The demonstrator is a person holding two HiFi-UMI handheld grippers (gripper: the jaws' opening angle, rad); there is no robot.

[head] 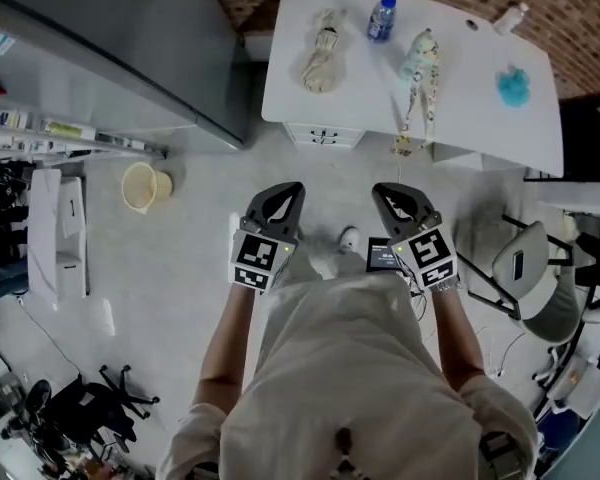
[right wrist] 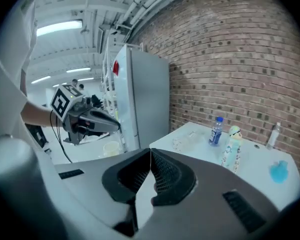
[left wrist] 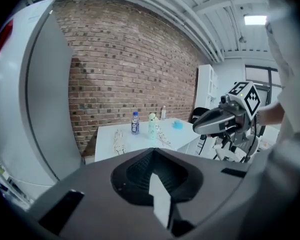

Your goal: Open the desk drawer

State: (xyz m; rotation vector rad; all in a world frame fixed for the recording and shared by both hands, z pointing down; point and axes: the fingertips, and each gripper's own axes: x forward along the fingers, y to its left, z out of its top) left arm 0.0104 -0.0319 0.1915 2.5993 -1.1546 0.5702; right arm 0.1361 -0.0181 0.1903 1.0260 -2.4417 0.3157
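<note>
The drawer unit [head: 323,135] shows only a narrow strip of its front below the table [head: 470,108] edge in the head view. The rest sits hidden beneath the top, and its handles are too small to make out. In the 2 gripper views the dark body in front covers most of what lies under the tabletop. The blue thing [head: 513,86] on the table is too small to tell what it is. A small screen [head: 382,256] is half hidden behind the right gripper [head: 392,193]. The grey cabinet [head: 130,48] is cut off by the top edge — and the person [head: 350,388] hides their own legs from above.
</note>
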